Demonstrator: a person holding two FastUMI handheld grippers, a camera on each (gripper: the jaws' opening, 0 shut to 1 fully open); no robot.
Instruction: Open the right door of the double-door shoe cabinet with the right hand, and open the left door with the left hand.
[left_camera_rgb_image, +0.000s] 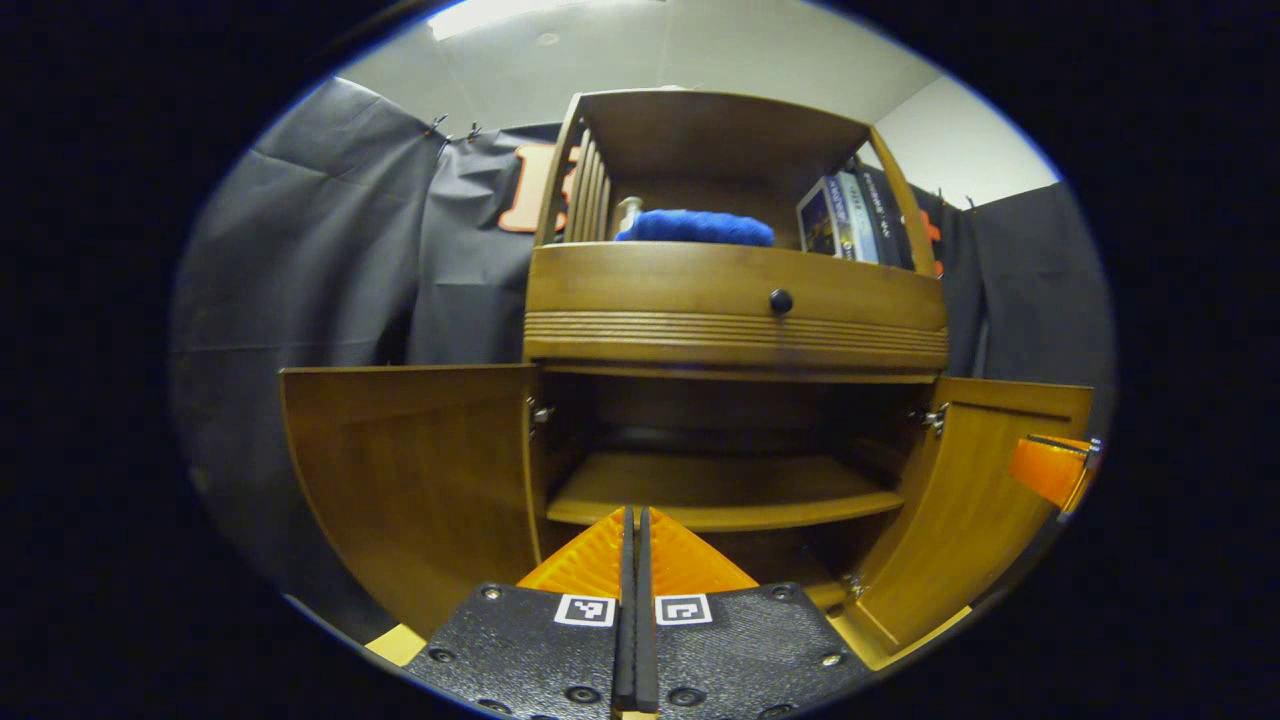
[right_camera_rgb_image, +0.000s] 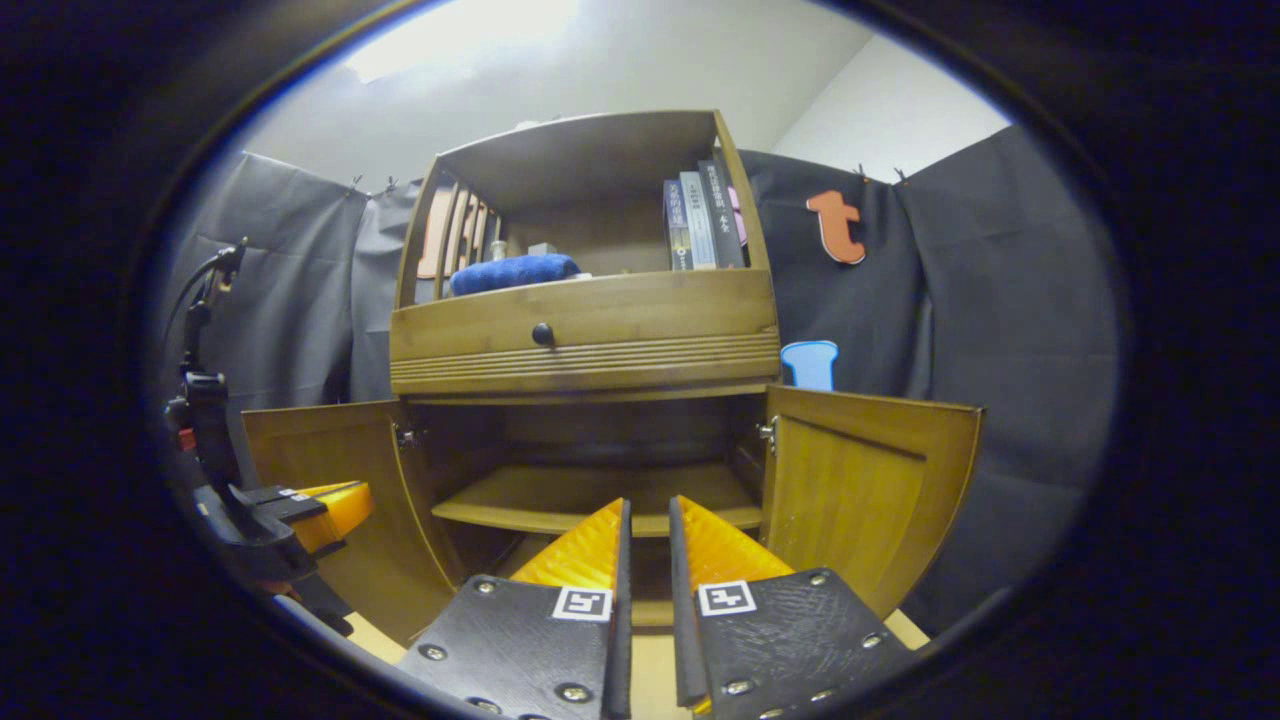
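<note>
Left gripper view showed the shoe cabinet (left_camera_rgb_image: 735, 300) with its left door (left_camera_rgb_image: 410, 480) and right door (left_camera_rgb_image: 975, 510) both swung wide beside the bare inner shelf (left_camera_rgb_image: 720, 490). The left gripper (left_camera_rgb_image: 636, 545) sat before the cabinet's opening, fingers pressed together on nothing. The right gripper (right_camera_rgb_image: 646, 540), likewise before the cabinet, stood slightly parted and empty. Any careless withdrawal risked knocking a door back toward closed.

Left gripper (left_camera_rgb_image: 636, 520) at bottom centre: black textured plates, silver screws, two square black-and-white markers. Right gripper (right_camera_rgb_image: 645, 510) at bottom centre looks alike, with the same markers and screws.
</note>
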